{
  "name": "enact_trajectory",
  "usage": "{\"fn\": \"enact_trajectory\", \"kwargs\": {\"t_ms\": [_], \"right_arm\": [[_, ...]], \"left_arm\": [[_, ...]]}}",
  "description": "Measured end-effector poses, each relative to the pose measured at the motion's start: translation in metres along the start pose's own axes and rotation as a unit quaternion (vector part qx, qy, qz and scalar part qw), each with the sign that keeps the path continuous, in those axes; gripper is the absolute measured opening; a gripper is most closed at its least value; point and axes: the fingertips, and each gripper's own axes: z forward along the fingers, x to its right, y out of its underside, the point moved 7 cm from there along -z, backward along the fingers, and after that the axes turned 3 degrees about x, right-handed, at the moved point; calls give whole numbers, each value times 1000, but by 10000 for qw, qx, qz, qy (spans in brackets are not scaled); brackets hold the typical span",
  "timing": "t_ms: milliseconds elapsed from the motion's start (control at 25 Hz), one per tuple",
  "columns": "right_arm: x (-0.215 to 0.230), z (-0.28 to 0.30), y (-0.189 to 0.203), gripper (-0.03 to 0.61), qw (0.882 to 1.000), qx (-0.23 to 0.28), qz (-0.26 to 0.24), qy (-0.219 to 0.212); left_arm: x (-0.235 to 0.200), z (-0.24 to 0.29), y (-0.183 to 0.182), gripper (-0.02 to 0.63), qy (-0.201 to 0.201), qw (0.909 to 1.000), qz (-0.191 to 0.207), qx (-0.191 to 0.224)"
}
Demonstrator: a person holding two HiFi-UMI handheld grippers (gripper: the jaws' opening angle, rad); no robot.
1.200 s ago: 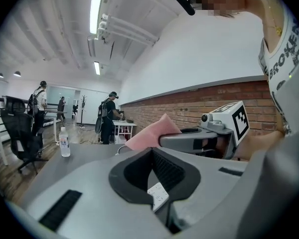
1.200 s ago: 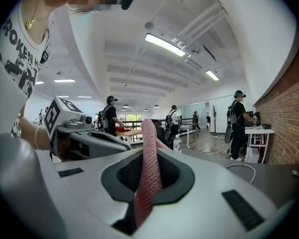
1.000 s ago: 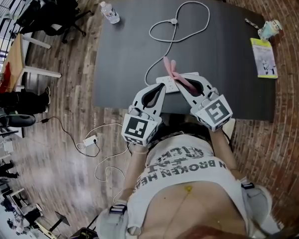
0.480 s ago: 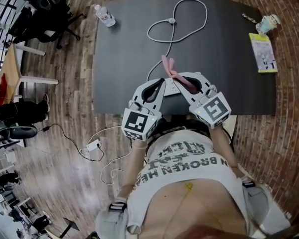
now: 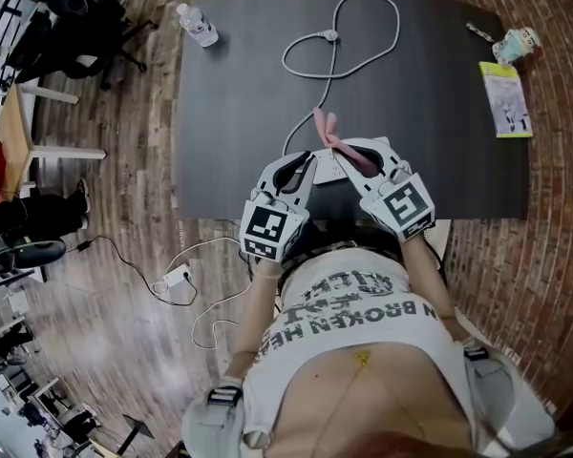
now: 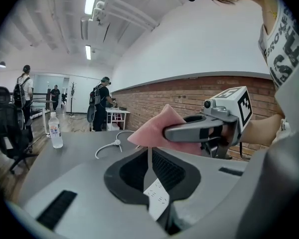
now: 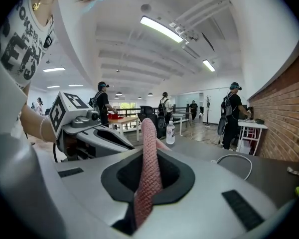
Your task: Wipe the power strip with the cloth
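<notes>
Here's the wide dark bench [image 5: 229, 84], and all the action sits at the middle of its near edge. From the near-left corner side comes the left tool [image 5: 304, 168], jaws pressed tight on one end of the strip [image 5: 336, 164]. The left gripper view shows that thin white body pinched edge-on between the pads. From the near-right comes the right tool [image 5: 355, 156], jaws clamped on the cloth [image 5: 325, 127], a pink fold running up through the gap and flopping out past the tips toward the far edge. The strip's white cord [image 5: 358, 60] loops away slack toward the far edge.

The step in hand looks like the wipe itself. To do it well, the left tool should act as a plain anchor and stay put. The right one should drag the soft fold along the strip's length, leading with fabric and never the hard tips. Light pressure is the call, since a heavy push could twist the strip out of that narrow pinch. The sides need a pass too, not only the socket face.

The strip runs straight out from the left jaws. The cloth sits over the stretch just beyond them, apparently resting on it, with the right tool lying across the top. The two sets of tips are very near each other. Whether the strip is lifted clear of the bench, I cannot tell.
</notes>
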Motion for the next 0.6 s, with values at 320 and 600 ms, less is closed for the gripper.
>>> {"fn": "enact_trajectory", "kwargs": {"t_ms": [320,600], "right_arm": [[-4,20,23,17,9994,-345,70,6],[-7,32,48,17,9976,-668,147,60]], "left_arm": [[-15,8,55,63,101,9968,-307,-730],[-19,24,108,143,453,9856,-368,-1588]]}}
